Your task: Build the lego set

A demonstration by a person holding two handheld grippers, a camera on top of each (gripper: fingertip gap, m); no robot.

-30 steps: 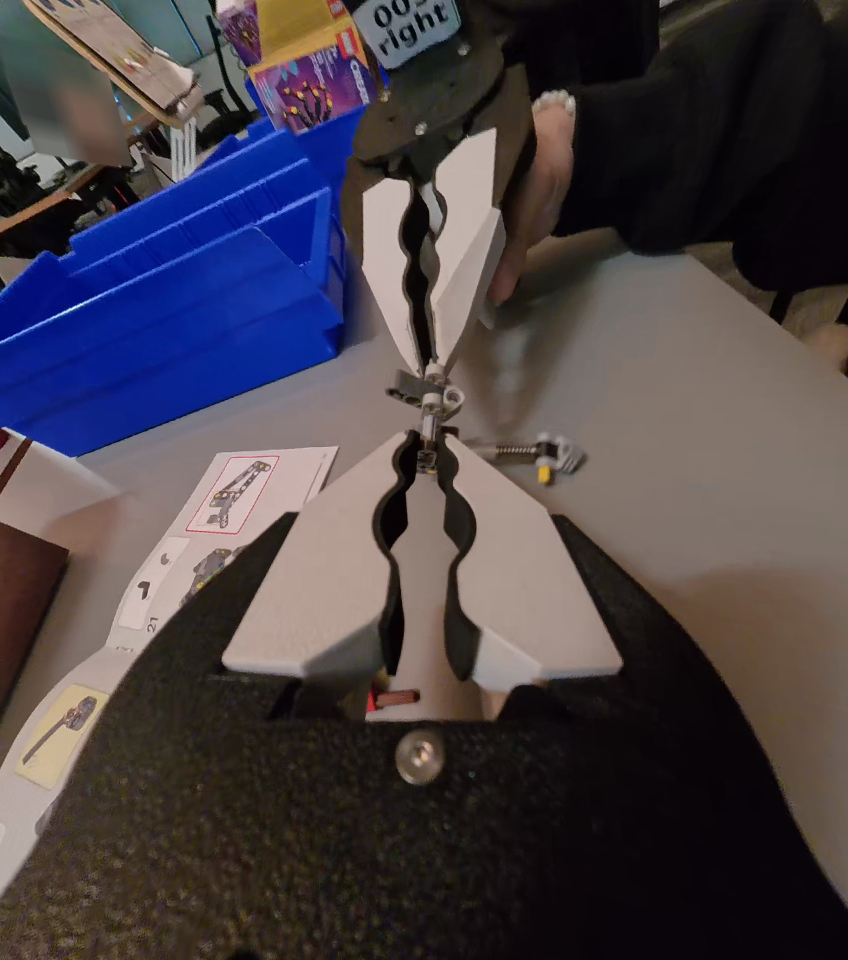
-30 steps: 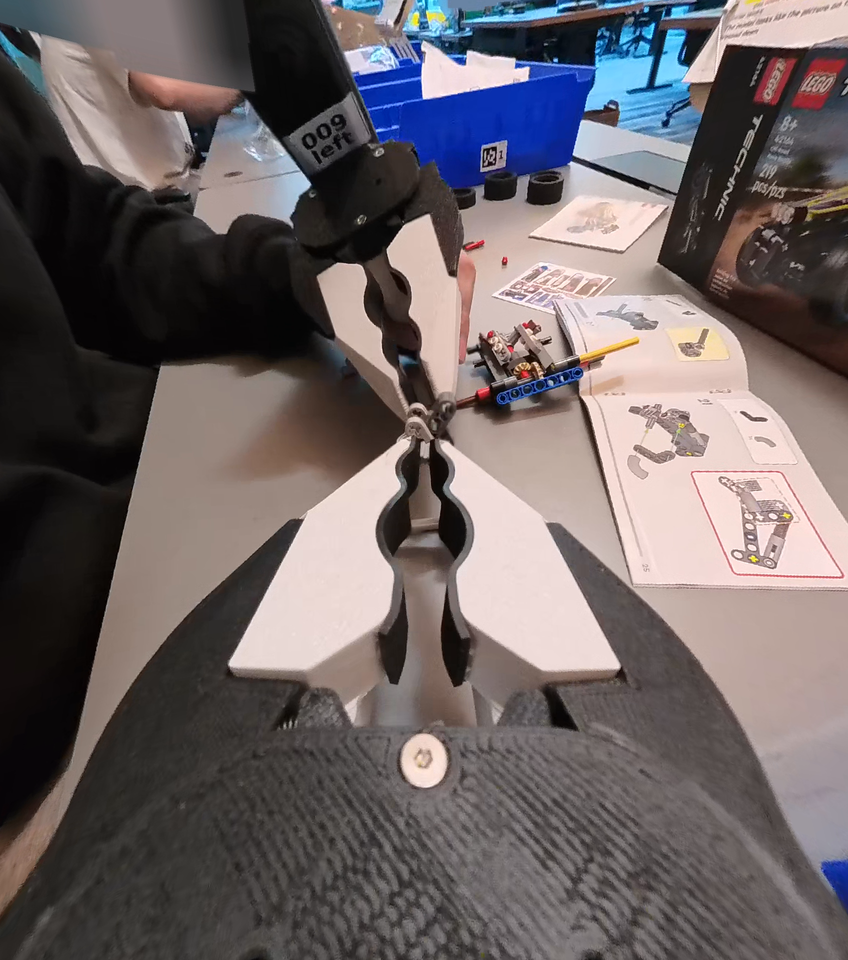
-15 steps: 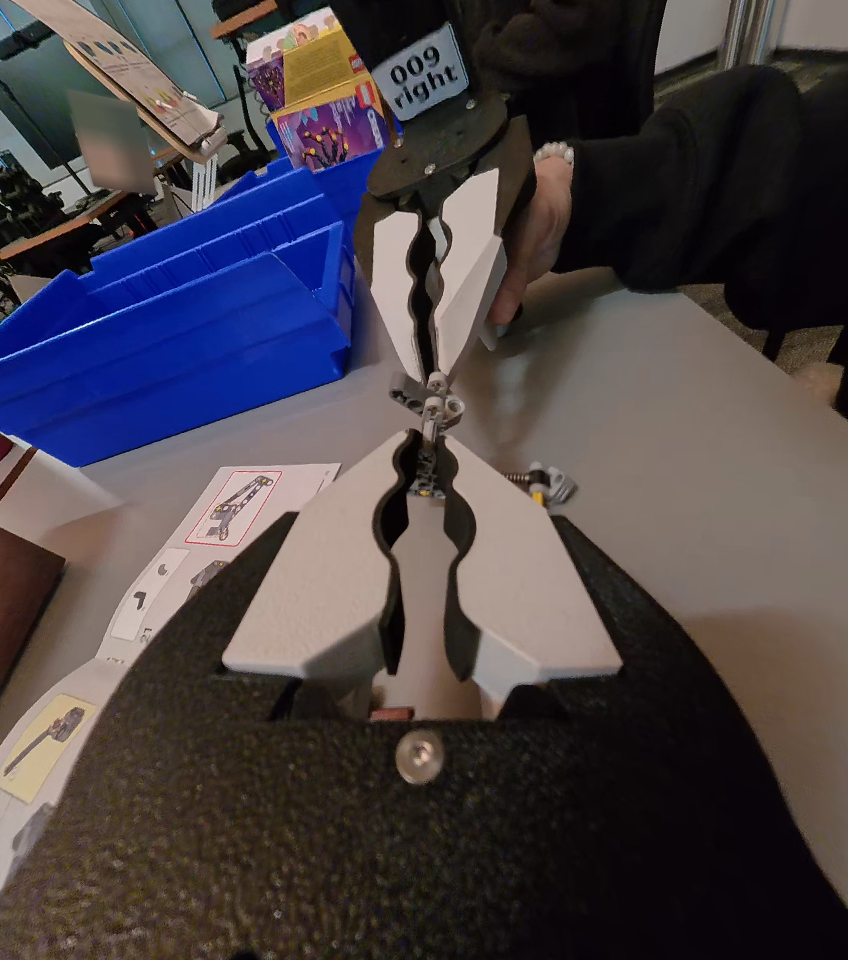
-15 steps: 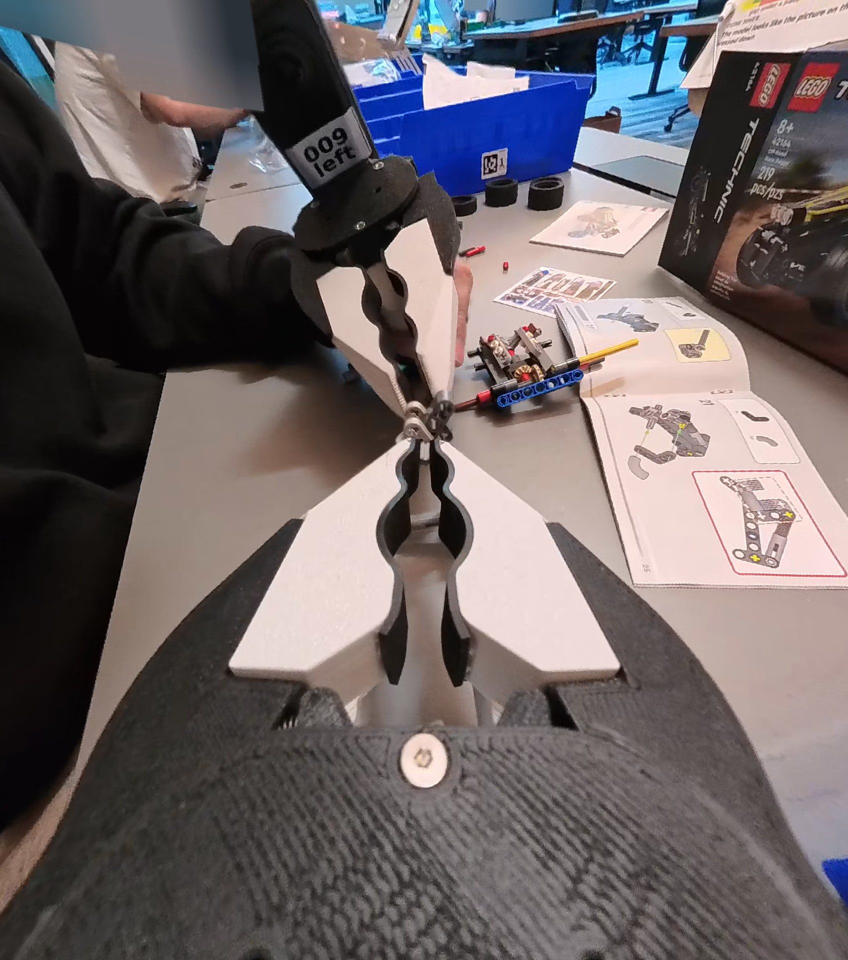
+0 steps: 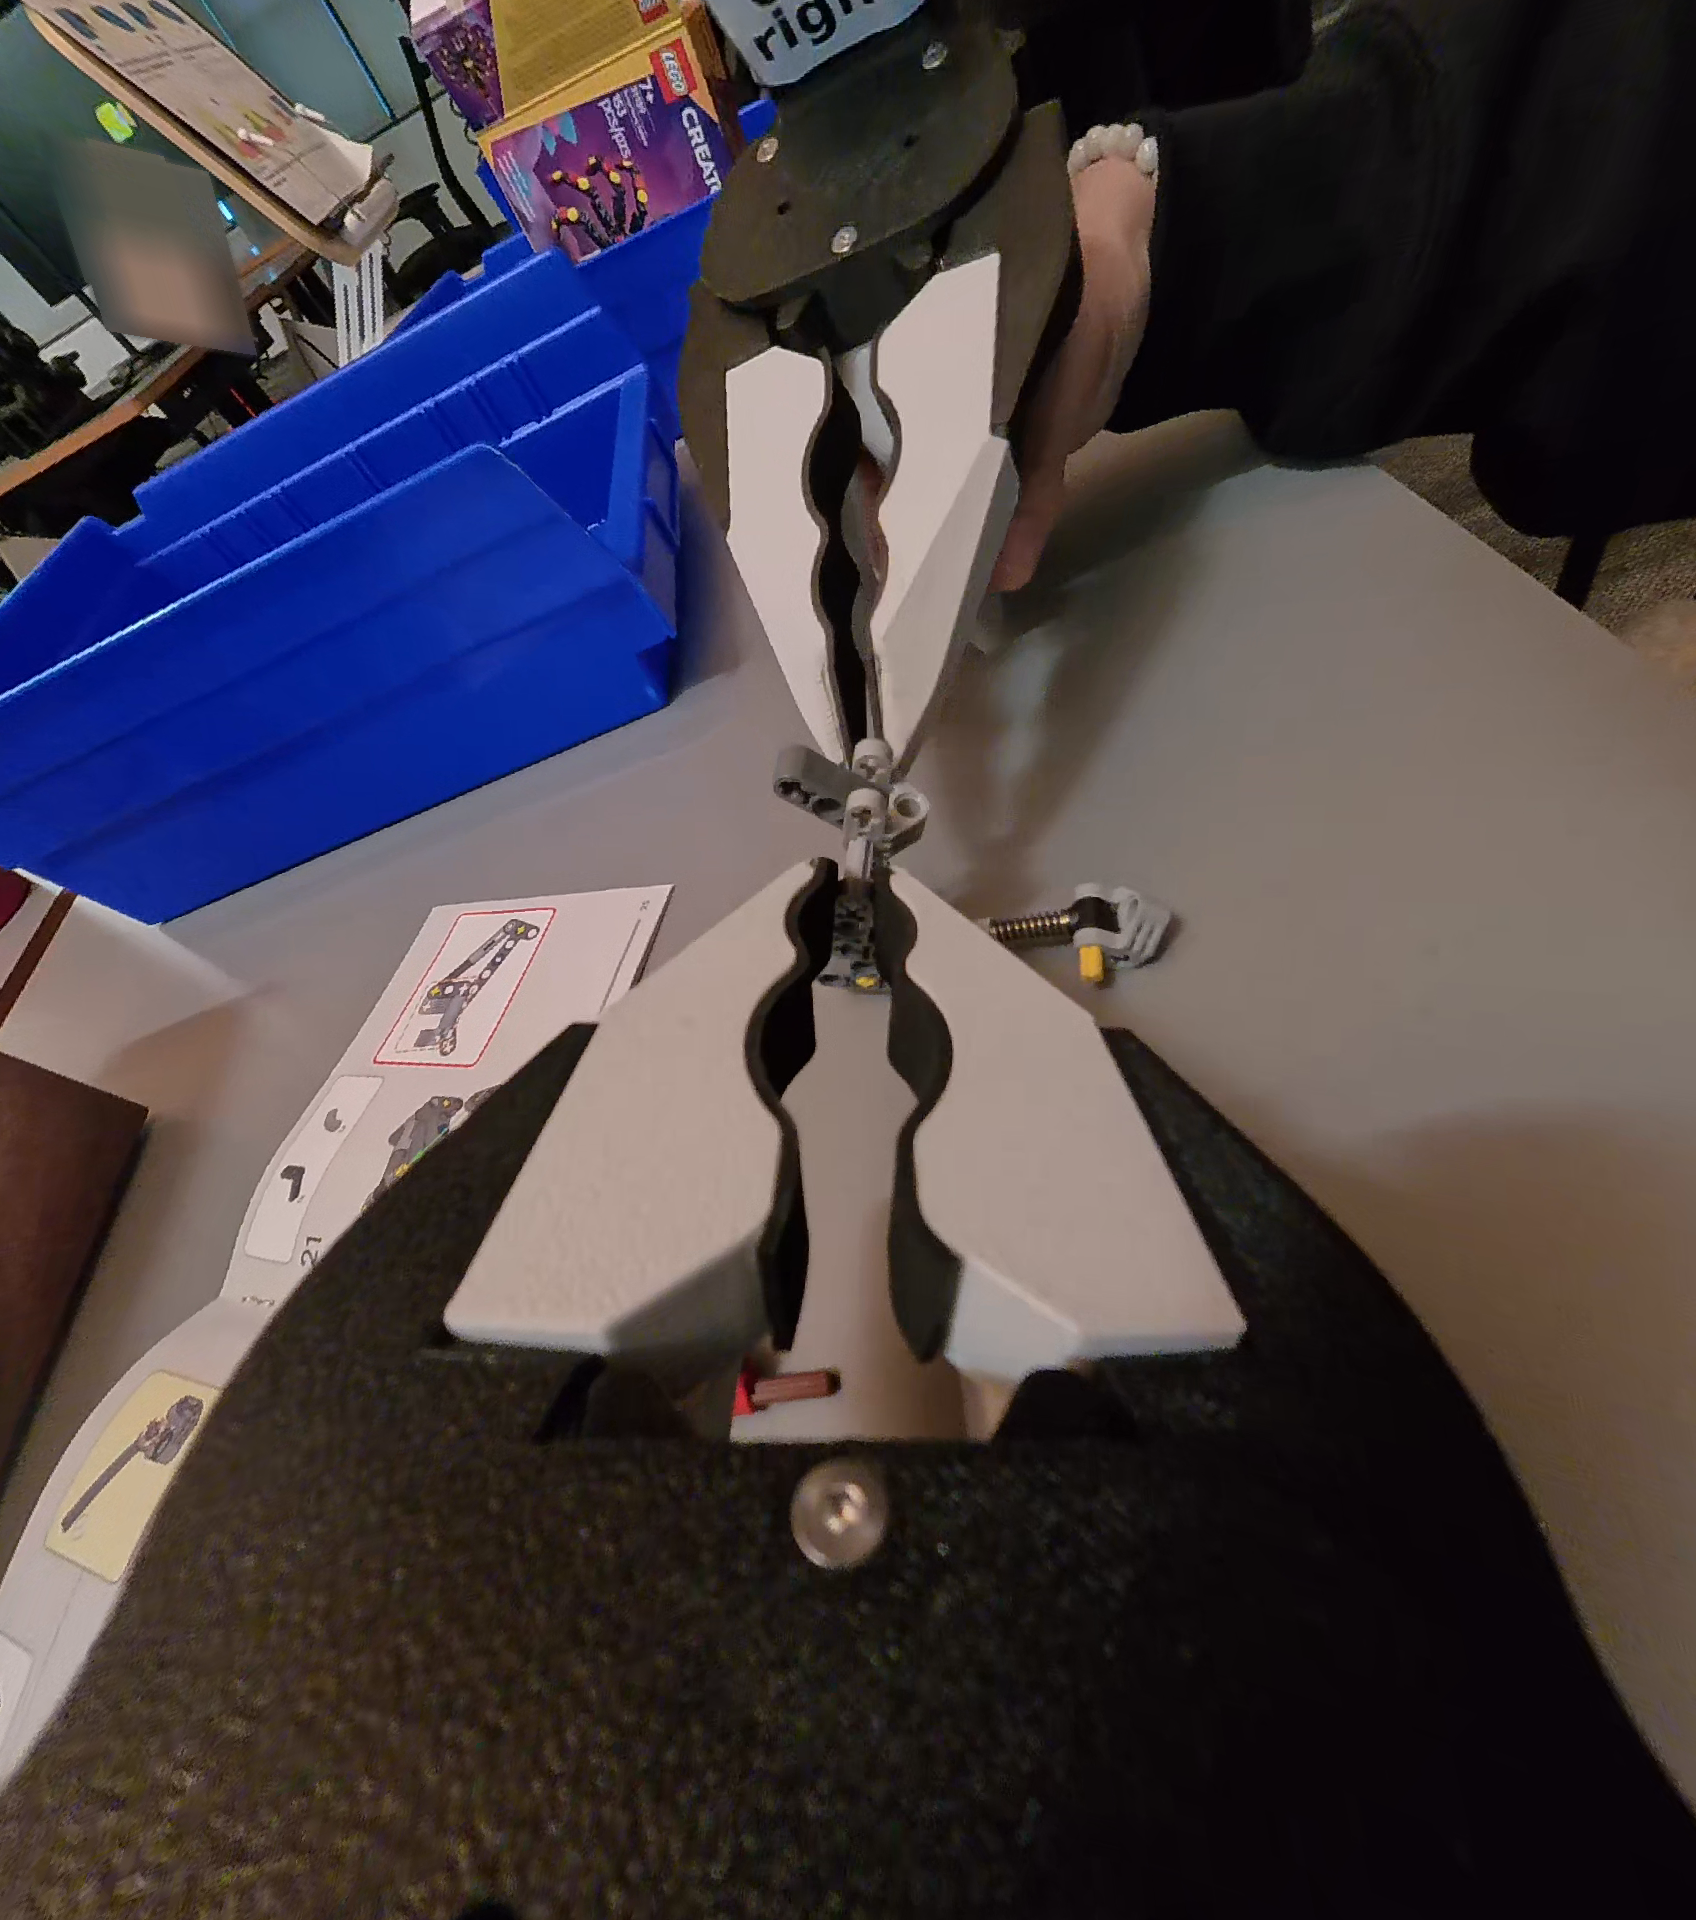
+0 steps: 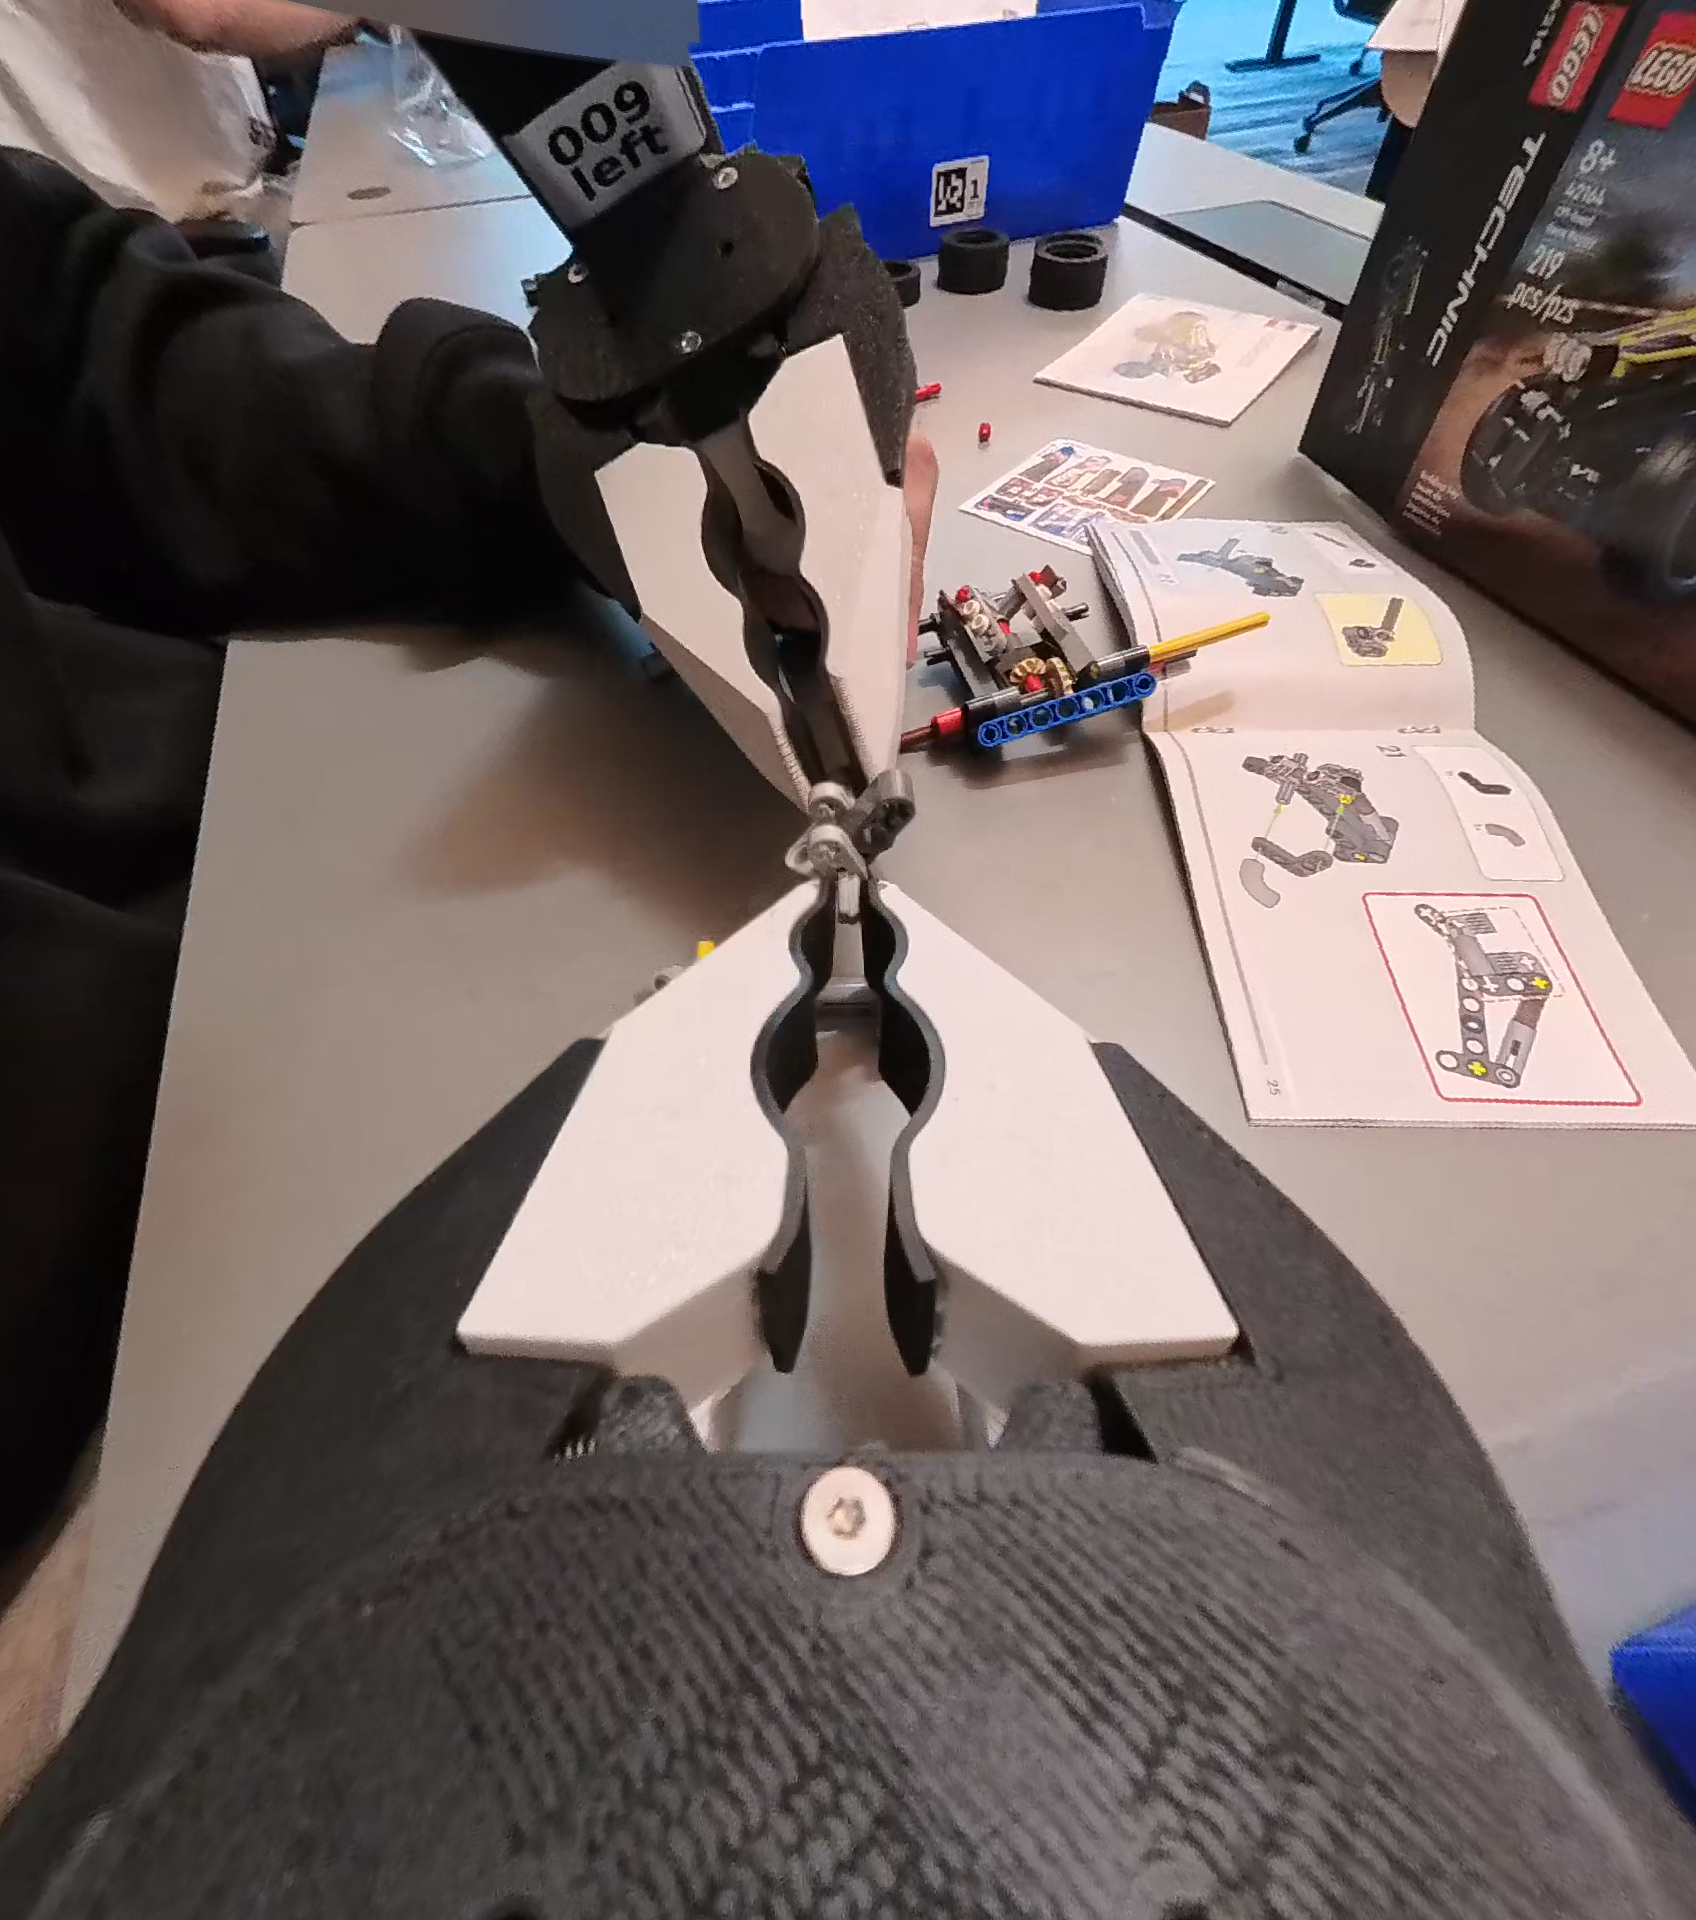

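Note:
A small grey lego sub-assembly [image 5: 854, 805] of connectors on an axle hangs in the air between both grippers, tip to tip above the grey table [image 5: 1343, 831]. My left gripper [image 5: 852, 883] is shut on its near end, over a dark beam piece [image 5: 854, 940]. My right gripper [image 6: 839, 883] is shut on the other end of the sub-assembly [image 6: 849, 826]. In the left wrist view the right gripper [image 5: 870, 743] comes down from above. In the right wrist view the left gripper [image 6: 839, 790] comes from upper left. A partly built chassis [image 6: 1031, 665] with a blue beam lies on the table.
A spring shock piece [image 5: 1083, 925] lies on the table to the right. The open instruction booklet [image 6: 1395, 831] lies beside the chassis. Blue bins [image 5: 304, 623] stand at the left. The set box [image 6: 1602, 364], black tyres [image 6: 1020, 265] and a sticker sheet [image 6: 1083, 499] are further back. Only a small space, under 4 cm, lies between the two pairs of fingers.
Both grippers stay shut on the sub-assembly, tip to tip. They have risen slightly and shifted; the spring shock piece now shows further right of my left fingers.

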